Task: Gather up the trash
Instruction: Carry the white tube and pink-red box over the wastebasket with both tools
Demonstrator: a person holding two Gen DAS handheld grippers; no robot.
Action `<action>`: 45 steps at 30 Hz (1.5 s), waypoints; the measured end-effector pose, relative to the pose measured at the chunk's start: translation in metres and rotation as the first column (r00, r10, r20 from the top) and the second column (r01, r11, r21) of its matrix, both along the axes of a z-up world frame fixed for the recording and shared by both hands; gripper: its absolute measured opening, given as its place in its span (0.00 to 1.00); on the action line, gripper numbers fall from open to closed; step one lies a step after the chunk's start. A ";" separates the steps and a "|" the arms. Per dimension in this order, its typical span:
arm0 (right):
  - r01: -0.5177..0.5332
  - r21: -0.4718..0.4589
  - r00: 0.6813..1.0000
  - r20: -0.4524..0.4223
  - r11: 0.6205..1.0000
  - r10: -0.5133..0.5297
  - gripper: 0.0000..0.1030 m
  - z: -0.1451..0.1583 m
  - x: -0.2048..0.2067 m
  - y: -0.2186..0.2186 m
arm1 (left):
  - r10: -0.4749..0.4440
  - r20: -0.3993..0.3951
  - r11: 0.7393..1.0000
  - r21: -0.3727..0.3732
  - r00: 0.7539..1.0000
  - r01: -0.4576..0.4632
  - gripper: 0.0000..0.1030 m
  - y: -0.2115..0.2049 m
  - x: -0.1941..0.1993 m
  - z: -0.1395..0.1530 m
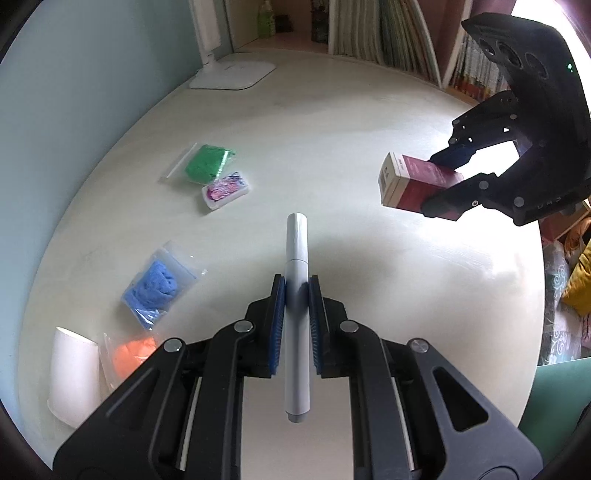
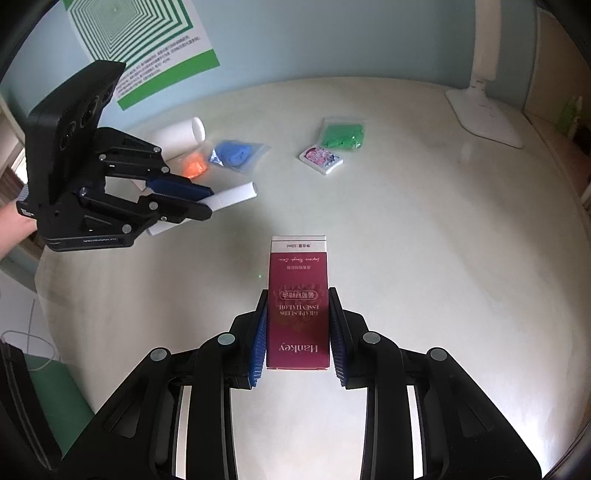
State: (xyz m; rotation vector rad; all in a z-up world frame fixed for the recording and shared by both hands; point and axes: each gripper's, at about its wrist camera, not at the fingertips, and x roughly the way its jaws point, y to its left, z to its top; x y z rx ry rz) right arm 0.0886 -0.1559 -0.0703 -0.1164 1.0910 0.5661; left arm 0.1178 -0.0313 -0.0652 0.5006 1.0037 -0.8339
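Observation:
My left gripper (image 1: 297,286) is shut on a white marker pen (image 1: 296,266) and holds it above the table; it also shows in the right wrist view (image 2: 207,201) with the pen (image 2: 236,195). My right gripper (image 2: 297,306) is shut on a maroon and white carton (image 2: 298,295), held above the table; it also shows in the left wrist view (image 1: 448,188) with the carton (image 1: 410,182). On the table lie a green bag (image 1: 207,164), a pink and white packet (image 1: 225,190), a blue bag (image 1: 157,286), an orange bag (image 1: 129,354) and a white paper cup (image 1: 74,376).
A white desk lamp base (image 1: 236,74) stands at the far edge of the white table (image 1: 369,258). Books (image 1: 388,33) line a shelf behind it. A green bin (image 2: 48,398) with a white liner sits beside the table. A poster (image 2: 147,48) hangs on the wall.

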 end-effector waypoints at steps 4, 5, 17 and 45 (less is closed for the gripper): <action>0.050 -0.008 0.999 0.022 0.999 -0.049 0.29 0.012 -0.027 -0.007 | -0.037 0.017 0.999 0.003 0.999 0.037 0.11 -0.007 -0.016 0.004; 0.061 -0.009 0.998 0.025 0.998 -0.061 0.29 0.016 -0.032 -0.011 | -0.046 0.022 0.999 0.005 0.999 0.046 0.11 -0.009 -0.020 0.004; 0.384 -0.012 0.922 0.051 0.923 -0.383 0.29 0.026 -0.168 -0.072 | -0.335 0.038 0.942 -0.019 0.942 0.336 0.11 -0.069 -0.109 0.014; 0.791 0.041 0.610 -0.136 0.611 -0.780 0.29 -0.058 -0.470 -0.252 | -0.705 -0.170 0.695 0.022 0.688 0.718 0.11 -0.283 -0.372 -0.060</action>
